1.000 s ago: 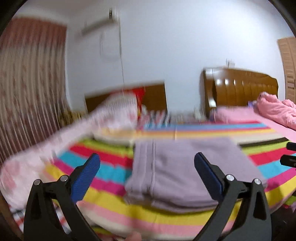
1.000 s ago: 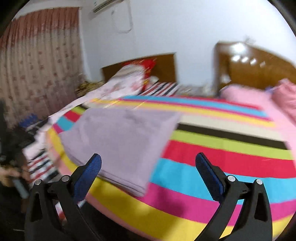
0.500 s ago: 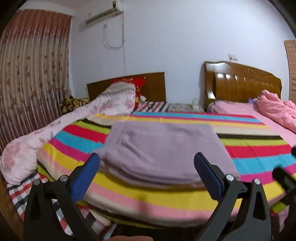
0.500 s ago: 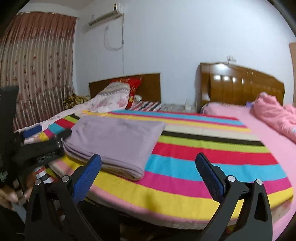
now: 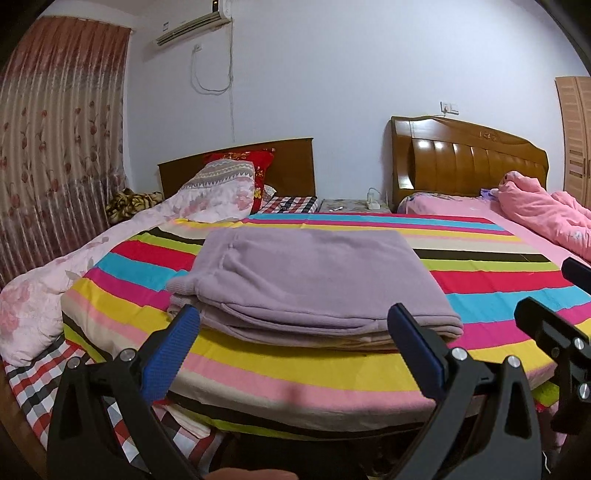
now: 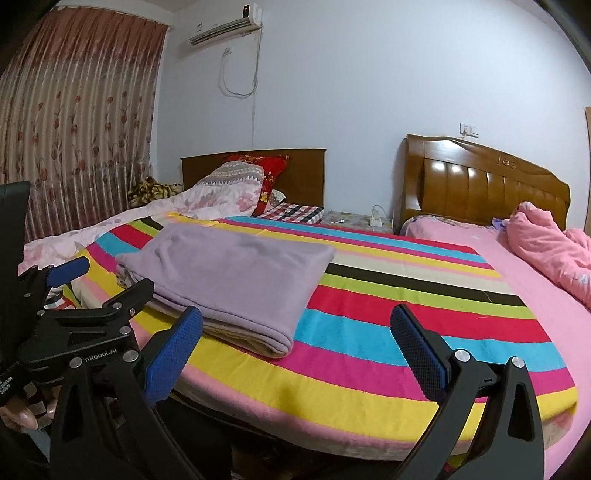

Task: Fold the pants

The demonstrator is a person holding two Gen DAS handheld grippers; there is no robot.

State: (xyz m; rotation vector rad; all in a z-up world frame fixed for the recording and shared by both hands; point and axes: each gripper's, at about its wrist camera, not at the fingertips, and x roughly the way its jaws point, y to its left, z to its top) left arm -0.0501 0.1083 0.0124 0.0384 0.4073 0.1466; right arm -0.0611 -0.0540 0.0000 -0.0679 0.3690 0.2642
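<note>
White walls, floral curtain [image 5: 55,166] at left, two wooden headboards [image 5: 469,162], wall air conditioner [image 6: 225,26].

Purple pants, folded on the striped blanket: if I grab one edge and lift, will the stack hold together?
Probably not. The purple pants look like soft fleece in loose layers, so they would likely droop and unfold. They seem light; pushed, they may bunch on the striped blanket rather than slide.

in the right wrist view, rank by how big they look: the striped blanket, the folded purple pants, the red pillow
1. Striped blanket, by far the largest.
2. Purple pants.
3. Red pillow, smallest, though it lies farther back and is partly hidden.
</note>
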